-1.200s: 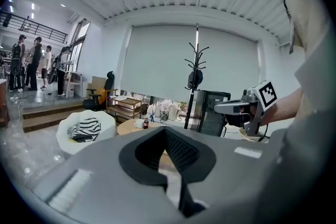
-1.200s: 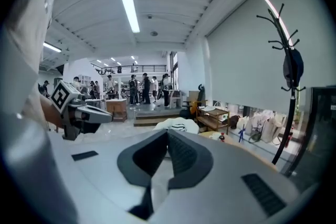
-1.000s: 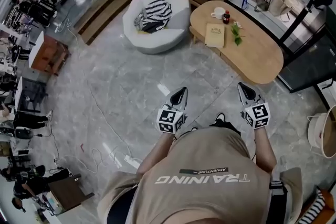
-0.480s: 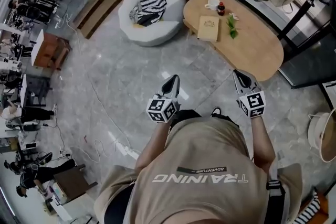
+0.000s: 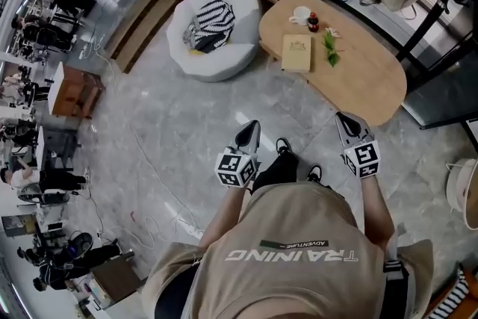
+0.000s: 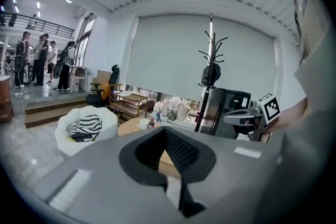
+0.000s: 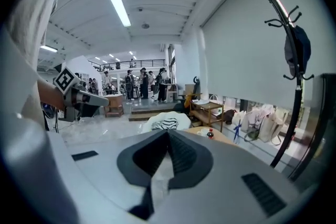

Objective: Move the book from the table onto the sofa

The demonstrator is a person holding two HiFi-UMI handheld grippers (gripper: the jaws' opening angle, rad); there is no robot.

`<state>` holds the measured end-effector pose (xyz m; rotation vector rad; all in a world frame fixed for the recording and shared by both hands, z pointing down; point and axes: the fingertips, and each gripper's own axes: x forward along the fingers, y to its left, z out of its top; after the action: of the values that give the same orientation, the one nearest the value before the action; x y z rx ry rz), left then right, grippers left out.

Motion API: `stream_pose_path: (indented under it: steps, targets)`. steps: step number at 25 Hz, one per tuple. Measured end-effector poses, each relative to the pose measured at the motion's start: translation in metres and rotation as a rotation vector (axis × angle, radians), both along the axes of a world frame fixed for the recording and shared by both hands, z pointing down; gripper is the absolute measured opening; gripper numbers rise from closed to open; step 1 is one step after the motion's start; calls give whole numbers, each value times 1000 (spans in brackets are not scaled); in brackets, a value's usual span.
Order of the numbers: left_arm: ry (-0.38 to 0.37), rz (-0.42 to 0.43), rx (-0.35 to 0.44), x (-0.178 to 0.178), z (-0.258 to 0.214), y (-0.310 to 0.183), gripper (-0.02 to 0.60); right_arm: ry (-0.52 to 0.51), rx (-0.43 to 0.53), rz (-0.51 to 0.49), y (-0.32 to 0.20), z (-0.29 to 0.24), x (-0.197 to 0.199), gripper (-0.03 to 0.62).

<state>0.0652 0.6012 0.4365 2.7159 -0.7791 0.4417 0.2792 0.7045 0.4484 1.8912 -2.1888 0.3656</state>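
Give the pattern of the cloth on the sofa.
Cloth: black-and-white stripes, clearest in head view.

Grey marble floor [image 5: 172, 123] spreads below pale blinds [image 6: 168, 55].

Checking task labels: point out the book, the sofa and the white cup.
book [image 5: 296, 53], head view, cover centre.
sofa [image 5: 224, 60], head view, bare front edge.
white cup [image 5: 301, 14], head view, its body.

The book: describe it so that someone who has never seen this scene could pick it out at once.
In the head view, find the long light-wood table to the right of the white round sofa. The book lies flat near the table's sofa end. It is the only flat tan rectangle there, beside a white cup, a small dark bottle and a green sprig.
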Motion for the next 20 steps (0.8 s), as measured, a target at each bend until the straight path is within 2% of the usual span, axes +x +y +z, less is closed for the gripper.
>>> stream_pose_path:
  steps: [3,7,10,12,15,20]
  targets:
    - [-2,37,15,14,4,-23,-11,18,15,43,-22,-8,8,5]
    - [-19,113,92,38,-7,-65,-11,22,72,94,-59,-23,10,5]
    - [0,140,111,48,-16,-96,-11,12,105,112,-88,-36,8,5]
    - [25,141,90,47,-21,-119,-11,24,109,116,-112,-44,5,5]
    - [64,153,39,42,-21,-146,-11,96,80,117,-145,-50,-3,5]
    - [60,187,31,41,-6,-183,-11,103,69,122,-181,-45,-18,5]
